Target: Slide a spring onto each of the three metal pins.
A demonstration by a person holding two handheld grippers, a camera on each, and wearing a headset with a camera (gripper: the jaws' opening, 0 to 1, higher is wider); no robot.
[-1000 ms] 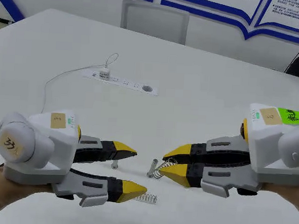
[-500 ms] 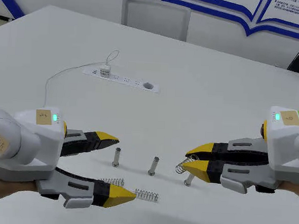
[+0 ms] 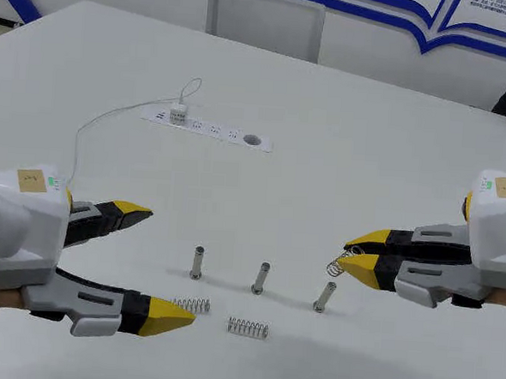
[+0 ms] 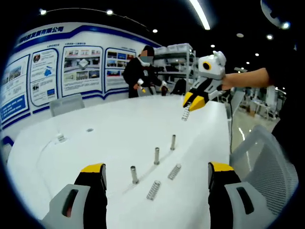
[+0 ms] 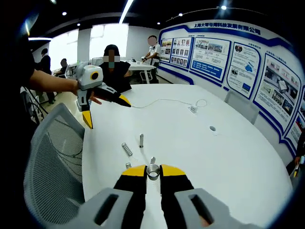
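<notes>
Three short metal pins [image 3: 197,262] [image 3: 260,278] [image 3: 322,296] stand upright in a row on the white table [image 3: 366,162], all bare. Two springs [image 3: 192,305] [image 3: 248,328] lie flat in front of them. My right gripper [image 3: 356,256] is shut on a third spring [image 3: 338,265], held in the air just above and to the right of the right-hand pin; the right gripper view shows this spring [image 5: 152,171] end-on between the yellow tips. My left gripper [image 3: 158,263] is open to the left of the pins, its lower tip close to the nearer loose spring.
A white power strip [image 3: 214,129] with a plug and a thin cable [image 3: 102,129] lies further back on the table. A grey chair [image 3: 263,18] stands at the far edge. A mesh chair [image 5: 52,157] is beside the table, and people stand in the background.
Both grippers have drawn apart. The right one carried its spring from the middle pin to beside the right-hand pin, and the left one moved back to the left. The head view shifted too.
</notes>
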